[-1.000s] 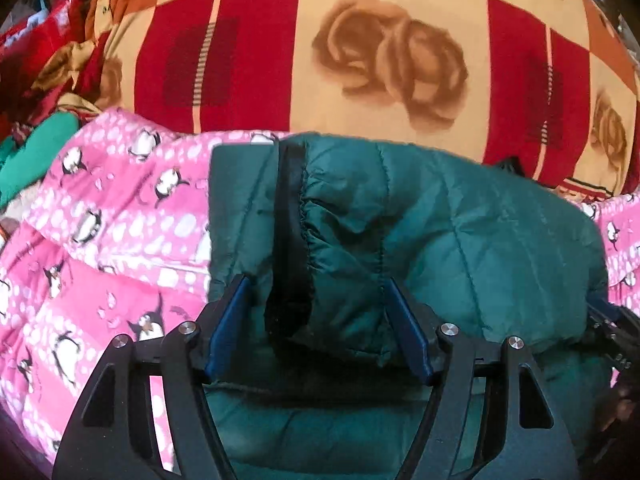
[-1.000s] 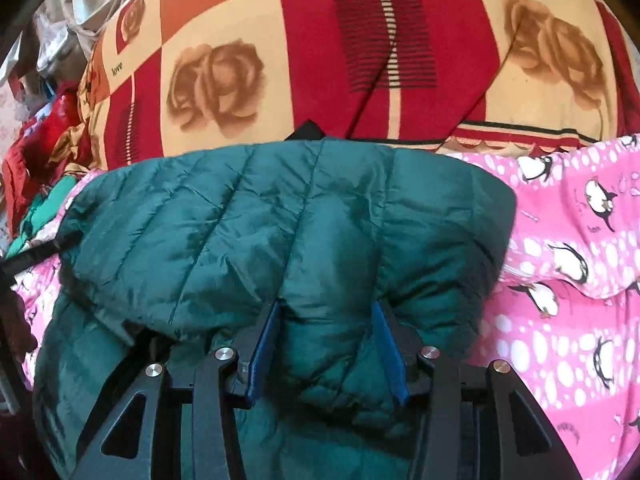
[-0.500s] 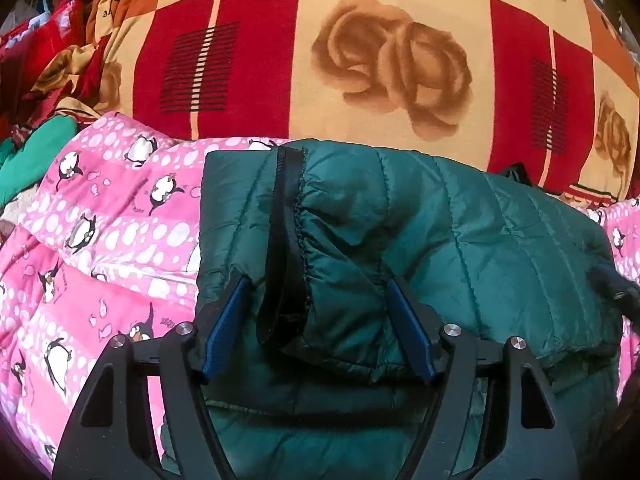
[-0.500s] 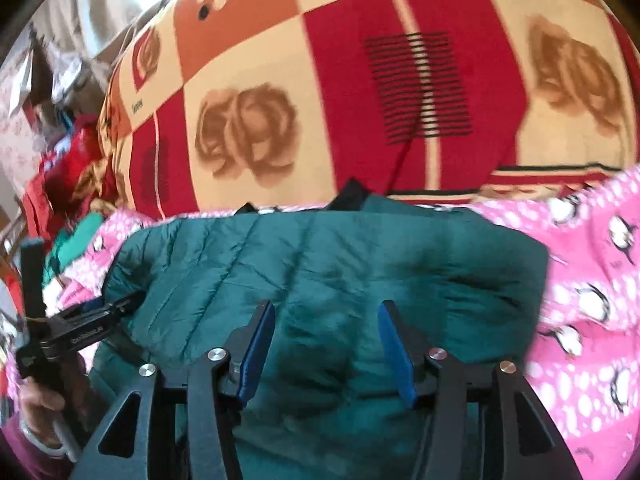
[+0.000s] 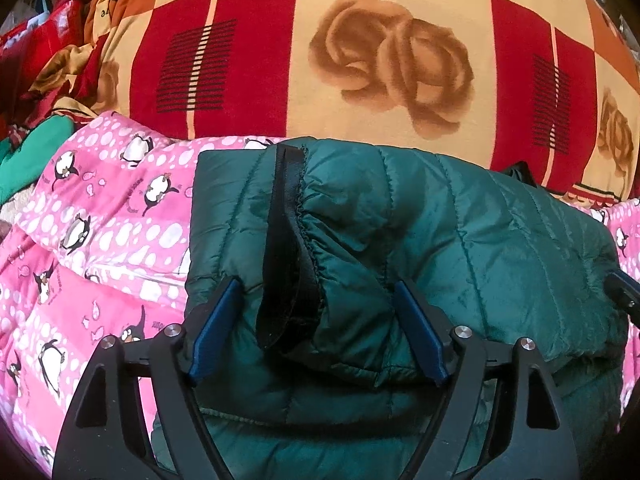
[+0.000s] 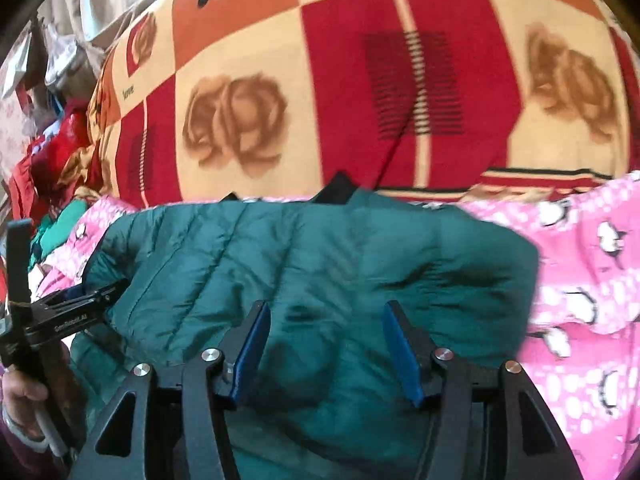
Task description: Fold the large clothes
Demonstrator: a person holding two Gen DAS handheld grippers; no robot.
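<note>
left wrist view:
left claw (image 5: 316, 332): jaws opening, blue pads clear of the fabric on both sides; released, not gripping
jacket (image 5: 460, 240): dark green quilted puffer, folded into a bundle, lying on the pink blanket; a folded edge bulges up between the pads
black trim (image 5: 286, 252): band along the jacket's gathered edge, runs down the fold and ends in a loose flap between the jaws
pink blanket (image 5: 100, 240): penguin print, under the jacket, showing to its left and at the far right
checked blanket (image 5: 380, 60): red, cream and orange squares with brown roses and "love" text, just behind the jacket
right claw (image 5: 622, 294): only a dark tip visible at the right frame edge, beside the jacket's right end

right wrist view (slightly blurred):
right claw (image 6: 324, 350): jaws opening, pads apart with jacket (image 6: 320, 264) fabric below and between them; no pinch visible, released
jacket position: spread across mid-frame on the pink blanket (image 6: 580, 288), black bit poking out at its far edge
left claw (image 6: 86, 306): at frame left, at the jacket's left end; state cannot be read from here
hand (image 6: 24, 396): person's hand wrapped around the left claw's handle, lower left
checked blanket (image 6: 300, 80): fills the background
clothes pile (image 6: 60, 152): red and green items, far left
</note>
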